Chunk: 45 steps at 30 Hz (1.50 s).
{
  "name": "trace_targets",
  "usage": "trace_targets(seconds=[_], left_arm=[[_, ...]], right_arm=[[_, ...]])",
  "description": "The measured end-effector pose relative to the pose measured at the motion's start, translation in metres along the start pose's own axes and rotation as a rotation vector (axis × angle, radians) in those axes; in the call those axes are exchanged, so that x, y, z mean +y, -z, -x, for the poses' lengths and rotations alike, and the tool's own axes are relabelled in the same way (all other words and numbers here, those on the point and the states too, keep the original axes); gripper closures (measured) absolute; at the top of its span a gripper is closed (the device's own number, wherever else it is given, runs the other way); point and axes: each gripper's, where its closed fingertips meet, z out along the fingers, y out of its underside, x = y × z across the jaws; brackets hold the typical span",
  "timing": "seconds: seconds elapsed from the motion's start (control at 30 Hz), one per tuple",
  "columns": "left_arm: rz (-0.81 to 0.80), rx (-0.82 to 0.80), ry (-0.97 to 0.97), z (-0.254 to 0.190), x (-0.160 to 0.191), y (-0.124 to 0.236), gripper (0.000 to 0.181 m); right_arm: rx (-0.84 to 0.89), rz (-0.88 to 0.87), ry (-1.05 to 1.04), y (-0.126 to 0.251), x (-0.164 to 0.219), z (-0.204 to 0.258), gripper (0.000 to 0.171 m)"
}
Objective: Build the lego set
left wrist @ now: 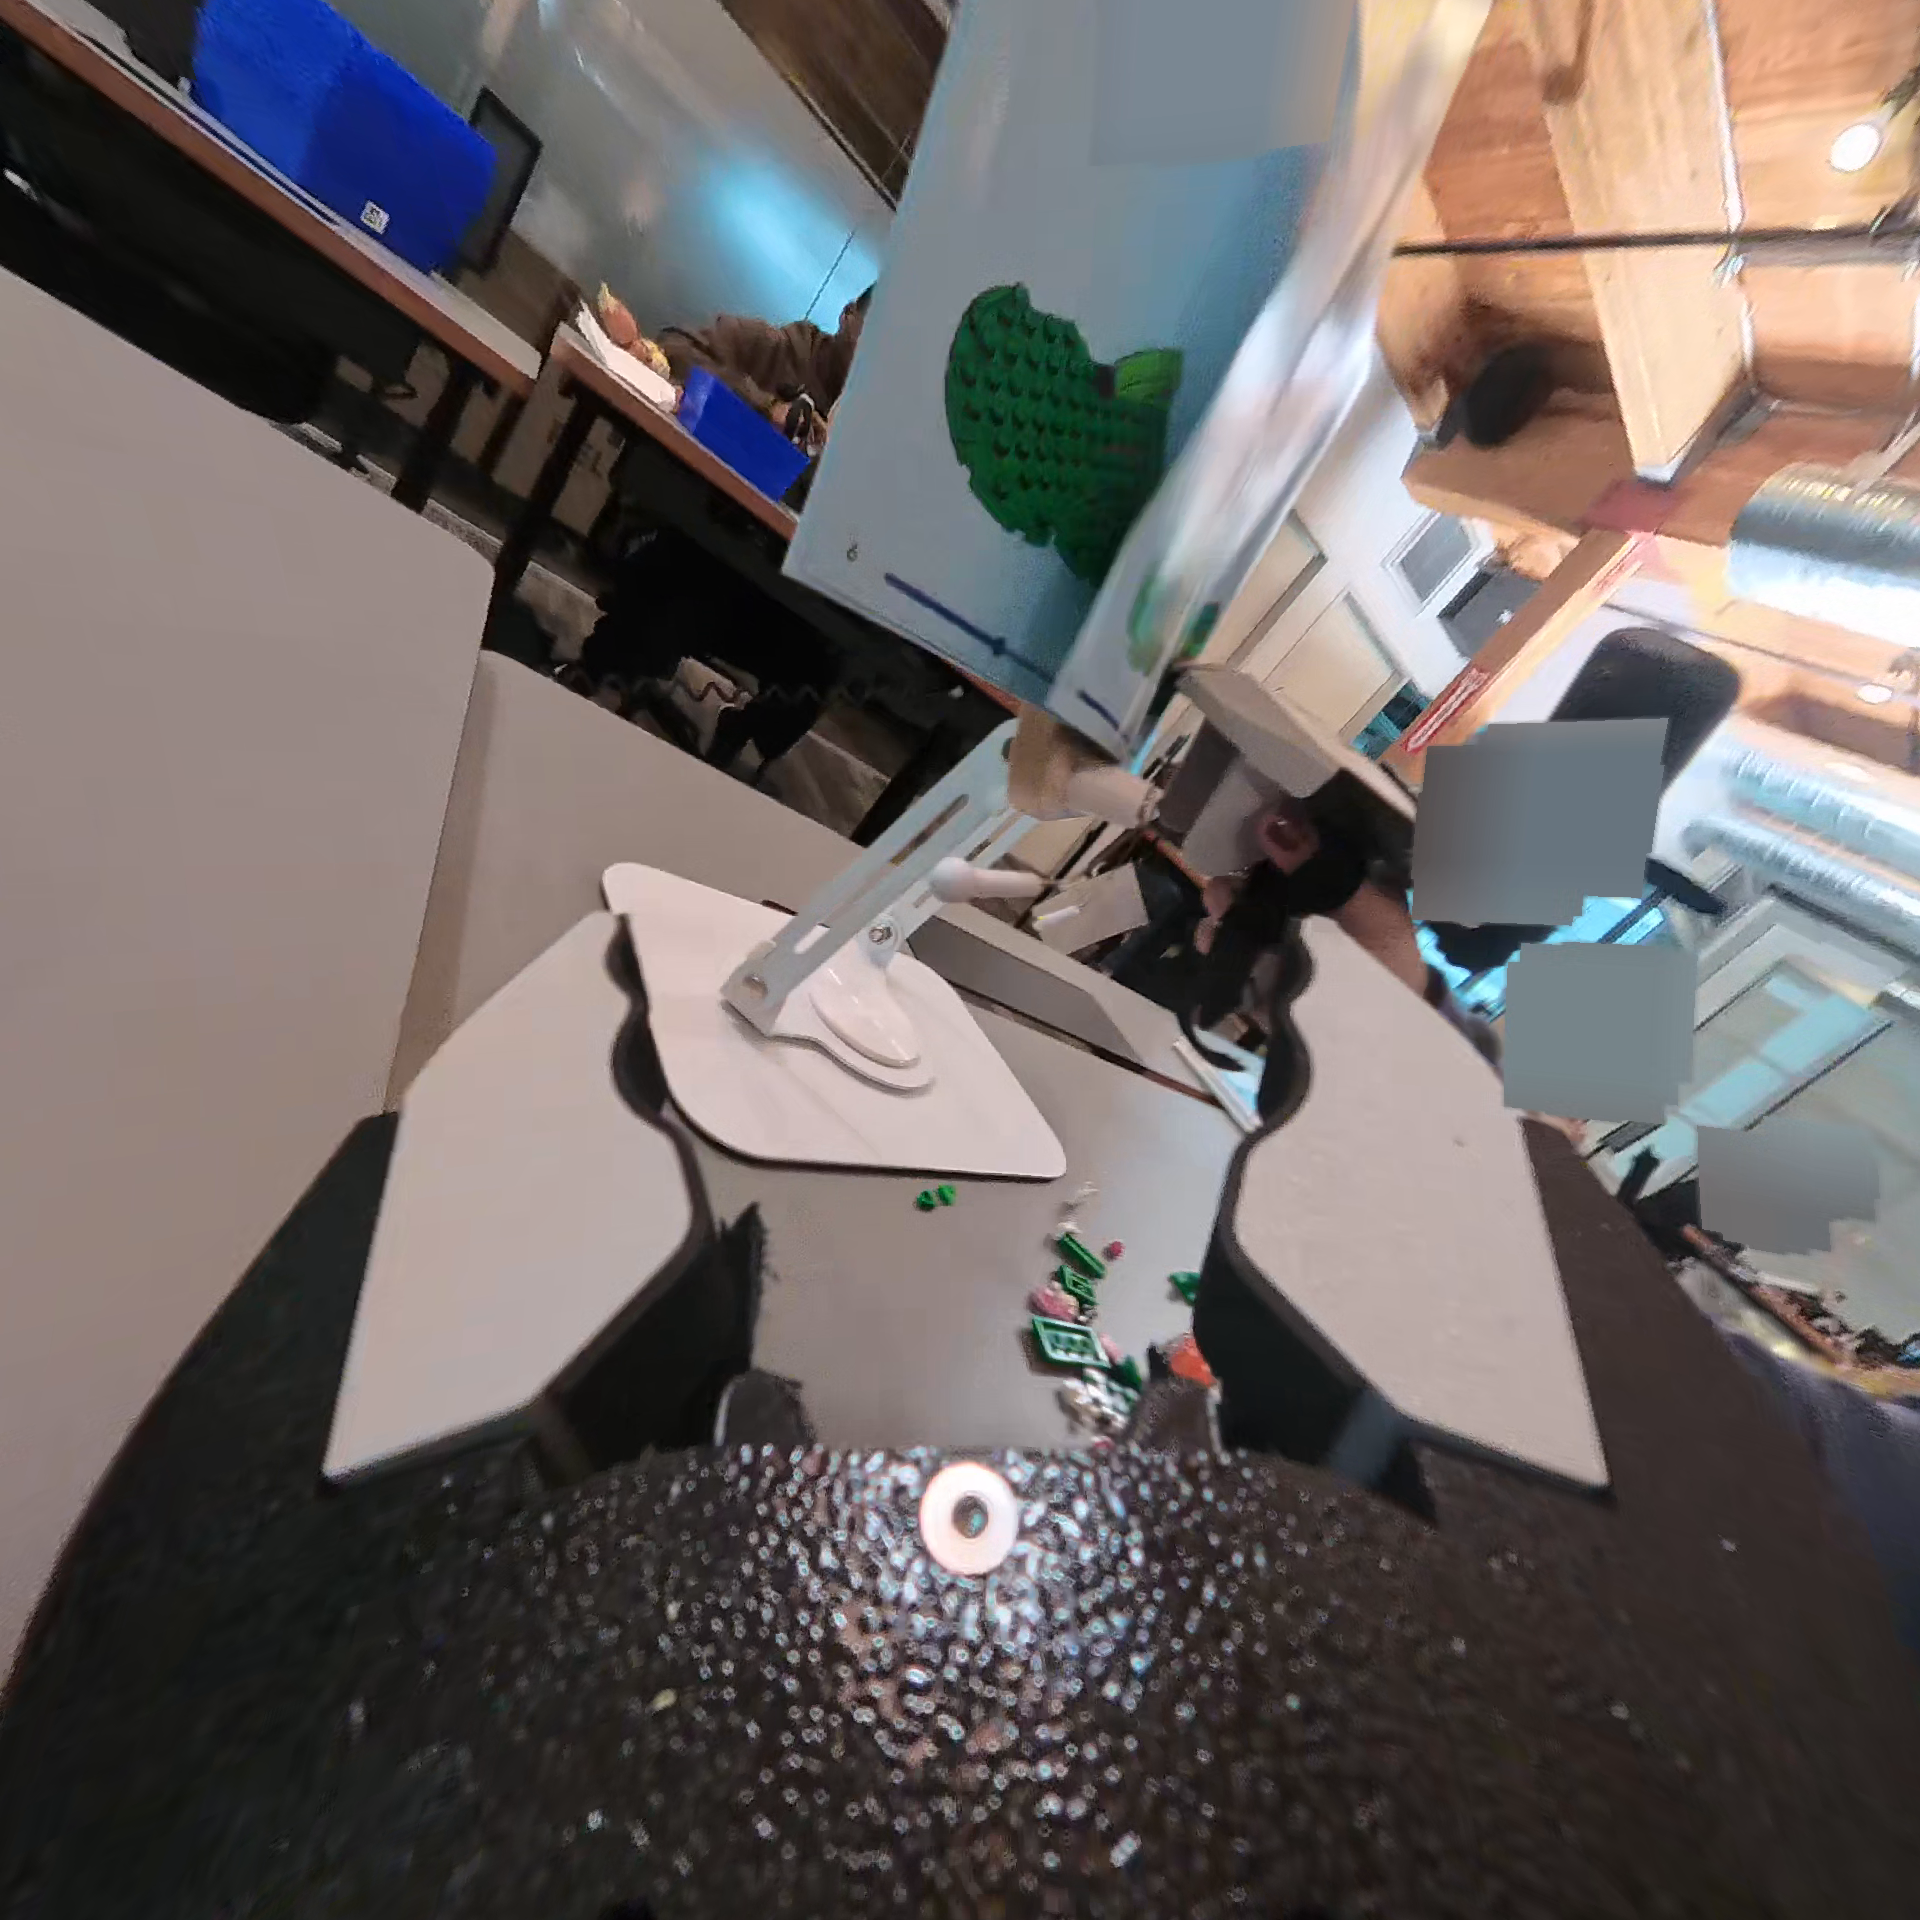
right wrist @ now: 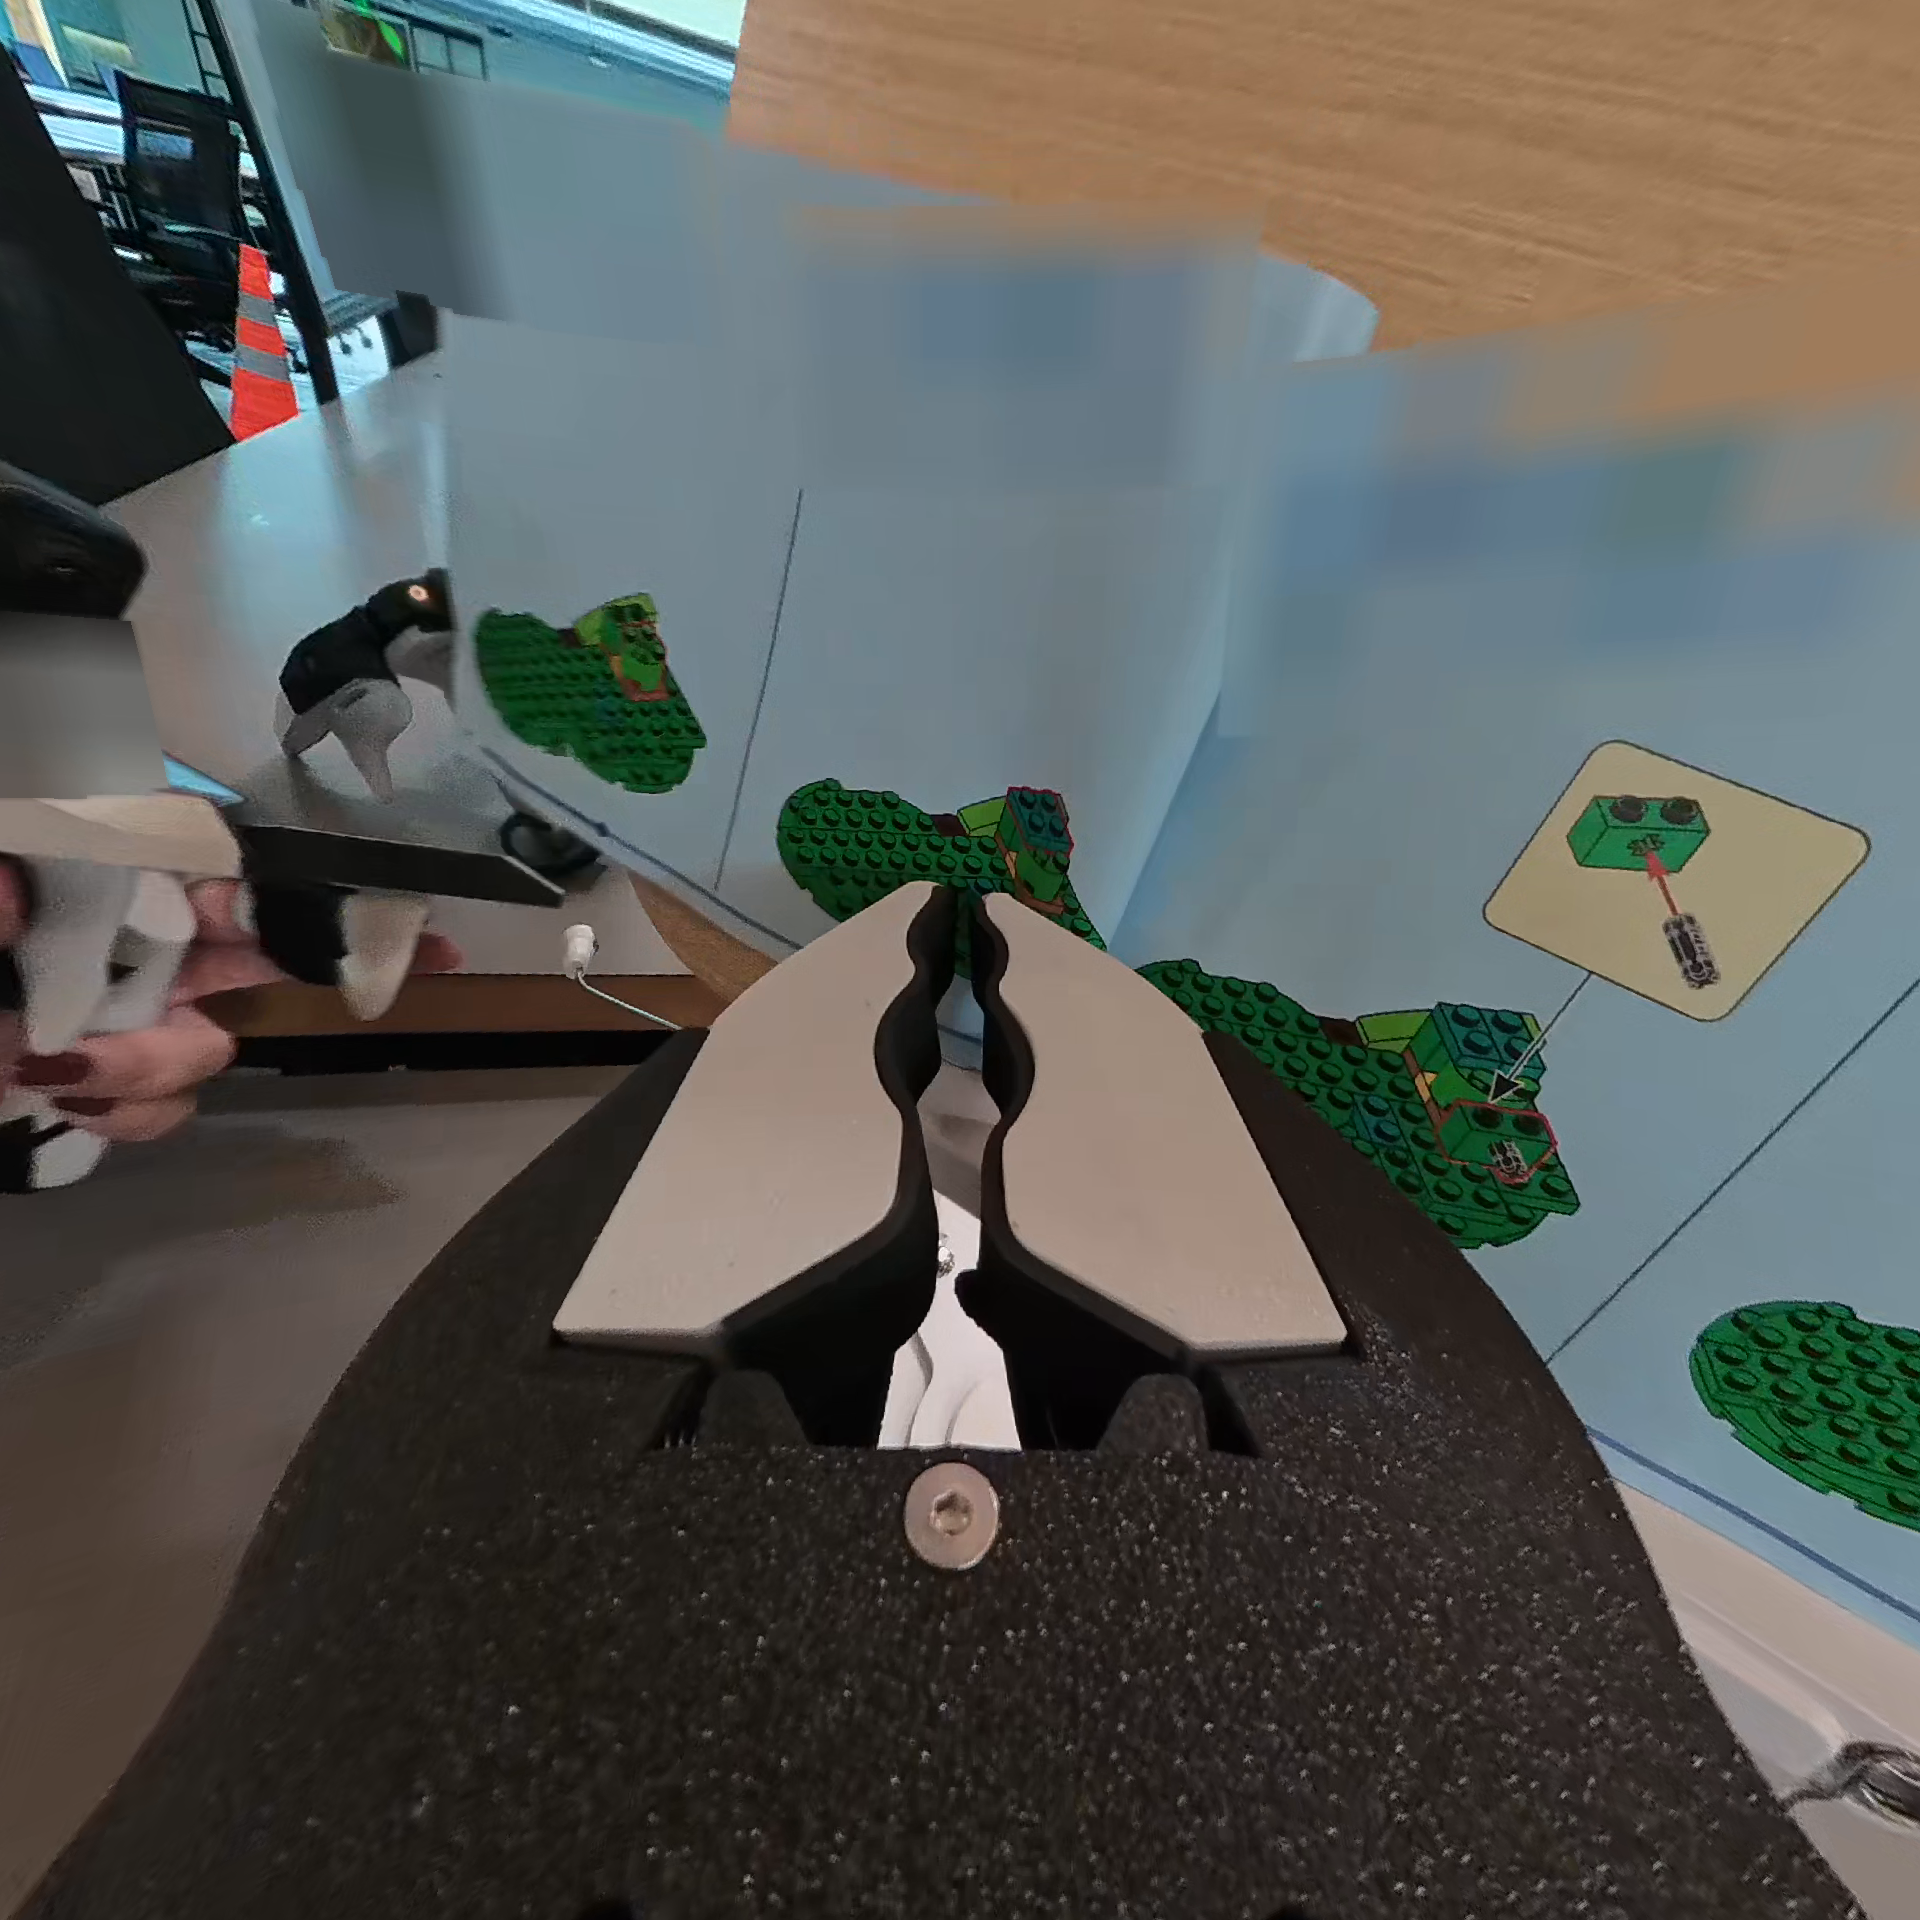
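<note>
My left gripper [left wrist: 956, 966] is open wide and empty, low over the grey table [left wrist: 883, 1351]. Loose green and pink Lego pieces [left wrist: 1070, 1340] lie between its fingers, nearer the right one, and a tiny green piece [left wrist: 935, 1197] lies farther out. The instruction booklet [left wrist: 1039, 416] stands on a white stand [left wrist: 831, 1039] beyond them. In the right wrist view my right gripper [right wrist: 961, 902] is shut, with its tips pinched at the lower part of a curled booklet page [right wrist: 935, 623] showing green build steps. No Lego piece shows in either gripper.
A person's hand [right wrist: 125, 1039] holds a black-and-white gripper [right wrist: 364, 935] at the left of the right wrist view. Another black-and-white device [right wrist: 353, 675] stands on the table behind it. Grey partitions [left wrist: 208, 831], tables with blue bins [left wrist: 332, 114] and people stand beyond. My hands' fingertips stand some 15 centimeters from each other.
</note>
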Motion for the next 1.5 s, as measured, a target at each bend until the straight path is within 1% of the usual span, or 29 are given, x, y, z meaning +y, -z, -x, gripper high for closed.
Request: trace_targets(seconds=[0.07, 0.1, 0.13, 0.17, 0.3, 0.33, 0.4, 0.5, 0.53, 0.57, 0.63, 0.67, 0.7, 0.8, 0.9, 1.07, 1.17, 1.2, 1.3, 1.33, 1.4, 1.47, 1.5], left_arm=[[0.023, 0.016, -0.032, 0.002, 0.001, -0.014, 0.054], [0.023, 0.032, -0.038, 0.001, -0.002, -0.021, 0.05], [0.004, 0.054, -0.051, -0.001, -0.007, -0.025, 0.05], [-0.025, 0.073, -0.066, -0.004, -0.014, -0.028, 0.055], [-0.154, 0.065, -0.135, -0.004, -0.045, -0.028, 0.088], [-0.172, 0.075, -0.15, -0.006, -0.05, -0.026, 0.098], [-0.208, 0.094, -0.197, -0.012, -0.061, -0.021, 0.123], [-0.225, 0.127, -0.275, -0.025, -0.068, -0.014, 0.172], [-0.206, 0.144, -0.274, -0.028, -0.066, -0.014, 0.179], [-0.185, 0.152, -0.263, -0.03, -0.064, -0.014, 0.181], [-0.17, 0.157, -0.254, -0.031, -0.062, -0.014, 0.181], [-0.173, 0.155, -0.258, -0.032, -0.062, -0.014, 0.181], [-0.175, 0.153, -0.261, -0.032, -0.062, -0.014, 0.181], [-0.154, 0.166, -0.257, -0.035, -0.058, -0.019, 0.181], [-0.12, 0.201, -0.248, -0.044, -0.054, -0.028, 0.181], [-0.057, 0.192, -0.291, -0.055, -0.045, -0.048, 0.181], [-0.074, 0.156, -0.309, -0.051, -0.048, -0.049, 0.181], [-0.102, 0.158, -0.303, -0.05, -0.053, -0.045, 0.176], [-0.156, 0.148, -0.254, -0.044, -0.064, -0.032, 0.126], [-0.146, 0.147, -0.247, -0.042, -0.064, -0.029, 0.115], [-0.094, 0.168, -0.232, -0.042, -0.058, -0.028, 0.103], [-0.03, 0.179, -0.227, -0.041, -0.05, -0.03, 0.101], [-0.001, 0.179, -0.235, -0.041, -0.047, -0.032, 0.104]], right_arm=[[-0.009, 0.004, 0.006, 0.0, 0.0, 0.002, 0.169], [-0.011, 0.006, 0.01, 0.0, 0.001, 0.003, 0.169], [-0.015, 0.009, 0.018, 0.0, 0.001, 0.003, 0.169], [-0.02, 0.013, 0.028, -0.001, 0.001, 0.005, 0.169], [-0.036, 0.028, 0.062, -0.001, 0.004, 0.007, 0.169], [-0.043, 0.03, 0.068, -0.002, 0.004, 0.009, 0.169], [-0.056, 0.034, 0.077, -0.002, 0.005, 0.01, 0.168], [-0.12, 0.022, 0.114, 0.0, 0.005, 0.021, 0.161], [-0.129, -0.006, 0.134, 0.003, 0.002, 0.024, 0.157], [-0.103, -0.055, 0.149, 0.008, -0.005, 0.021, 0.152], [0.01, -0.175, 0.137, 0.02, -0.021, 0.005, 0.147], [0.056, -0.203, 0.107, 0.025, -0.025, -0.003, 0.143], [0.07, -0.2, 0.075, 0.027, -0.024, -0.008, 0.137], [0.021, -0.116, 0.029, 0.017, -0.01, -0.008, 0.122], [-0.004, -0.108, 0.066, 0.014, -0.012, -0.002, 0.121], [0.047, -0.071, 0.087, 0.013, -0.016, -0.008, 0.12], [0.027, -0.072, 0.059, 0.01, -0.016, -0.003, 0.118], [0.014, -0.08, 0.064, 0.01, -0.017, 0.0, 0.118], [-0.03, -0.09, 0.101, 0.007, -0.017, 0.009, 0.114], [-0.043, -0.091, 0.11, 0.005, -0.017, 0.012, 0.113], [-0.053, -0.088, 0.112, 0.003, -0.018, 0.013, 0.113], [-0.052, -0.08, 0.102, 0.001, -0.017, 0.012, 0.112], [-0.049, -0.078, 0.098, 0.001, -0.017, 0.011, 0.112]])
